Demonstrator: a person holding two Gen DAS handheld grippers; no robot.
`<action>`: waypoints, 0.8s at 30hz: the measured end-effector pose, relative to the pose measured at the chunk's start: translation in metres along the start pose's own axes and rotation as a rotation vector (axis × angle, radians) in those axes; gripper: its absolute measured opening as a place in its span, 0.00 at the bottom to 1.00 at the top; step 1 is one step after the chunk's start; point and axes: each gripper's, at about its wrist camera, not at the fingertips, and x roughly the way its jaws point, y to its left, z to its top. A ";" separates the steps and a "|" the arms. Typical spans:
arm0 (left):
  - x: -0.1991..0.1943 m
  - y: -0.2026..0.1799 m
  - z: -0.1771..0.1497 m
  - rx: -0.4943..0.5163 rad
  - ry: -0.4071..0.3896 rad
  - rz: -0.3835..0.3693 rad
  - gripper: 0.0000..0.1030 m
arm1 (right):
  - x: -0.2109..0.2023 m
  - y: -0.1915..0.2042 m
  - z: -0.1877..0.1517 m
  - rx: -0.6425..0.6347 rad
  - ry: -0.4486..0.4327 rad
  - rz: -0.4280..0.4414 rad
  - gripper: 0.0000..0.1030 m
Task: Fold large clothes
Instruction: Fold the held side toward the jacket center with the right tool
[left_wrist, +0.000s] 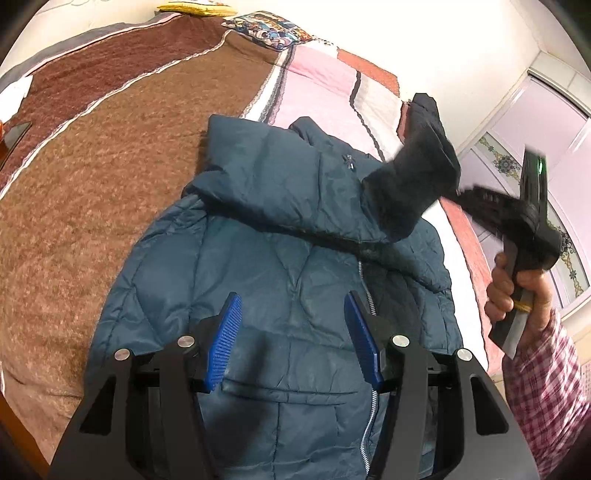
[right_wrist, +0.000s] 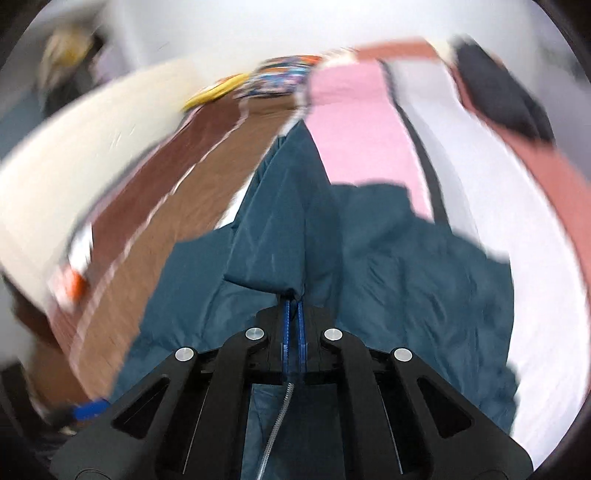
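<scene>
Left gripper (left_wrist: 293, 332) nearest in left wrist view: blue pads wide apart, nothing between them, hovering over lower front of teal puffer jacket (left_wrist: 266, 288). No contact visible between pads and fabric.

Jacket lies front-up on bed, silver zipper (left_wrist: 364, 291) running down just right of the right pad, pocket flap below the pads. One sleeve (left_wrist: 280, 192) lies across the chest, running left to right.

Right gripper (right_wrist: 293, 306), right wrist view: blue pads clenched on a fold of teal jacket fabric, pinched edge bunched right at the fingertips. Fabric rises from the pads in a lifted ridge going far. Zipper strip hangs under the gripper body. This view is heavily motion-blurred.

In left wrist view the right gripper (left_wrist: 476, 201) sits at right edge, blurred, held by a hand (left_wrist: 517, 291) with a red-white checked sleeve (left_wrist: 550, 384). A dark cuff (left_wrist: 413, 177) at the sleeve end is raised off the jacket, next to that gripper's tip; cannot tell exact contact in this view because of blur.

Around: brown fuzzy blanket (left_wrist: 103, 155) left of jacket, pink striped quilt (left_wrist: 325, 85) far right. Farther back, patterned pillow (left_wrist: 273, 29), yellow item (left_wrist: 192, 8) at far edge. Dark object (right_wrist: 498, 92) on the quilt's far right. Window (left_wrist: 546, 140) beyond the bed on the right.
</scene>
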 end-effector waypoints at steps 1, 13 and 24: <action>0.001 -0.003 0.002 0.008 0.000 0.001 0.53 | 0.001 -0.019 -0.003 0.067 0.012 -0.001 0.05; 0.015 -0.040 0.037 0.158 -0.034 0.084 0.54 | 0.009 -0.140 -0.033 0.533 0.130 0.122 0.39; 0.107 -0.027 0.114 0.151 -0.018 0.355 0.53 | -0.011 -0.151 -0.045 0.537 0.076 0.065 0.07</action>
